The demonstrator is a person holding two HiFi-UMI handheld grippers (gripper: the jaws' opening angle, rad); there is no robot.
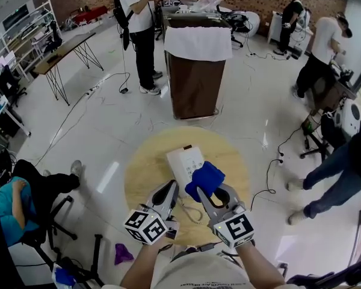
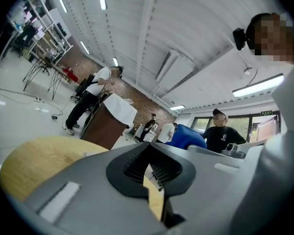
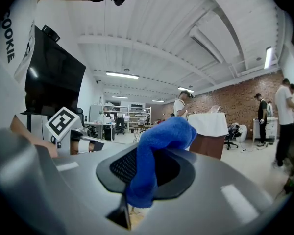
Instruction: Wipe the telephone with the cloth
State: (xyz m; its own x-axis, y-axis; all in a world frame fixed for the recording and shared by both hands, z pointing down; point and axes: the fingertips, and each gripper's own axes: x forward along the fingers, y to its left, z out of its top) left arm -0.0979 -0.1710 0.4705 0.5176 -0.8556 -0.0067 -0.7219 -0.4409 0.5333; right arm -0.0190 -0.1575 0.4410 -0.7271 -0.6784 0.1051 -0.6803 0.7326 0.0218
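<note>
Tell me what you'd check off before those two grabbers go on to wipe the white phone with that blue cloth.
1. Cloth firmly held: ok. The right gripper is shut on the blue cloth.
2. Other gripper free: ok. The left gripper has its jaws together with nothing between them.
3. Phone within reach: ok. The telephone lies on the round table just ahead of both grippers.
4. Phone steadied: not ok. Neither gripper holds it.
5. Cloth touching the phone: cannot tell. They overlap in the head view, but contact is unclear.
6. Coiled cord out of the way: cannot tell. It lies between the grippers.
</note>
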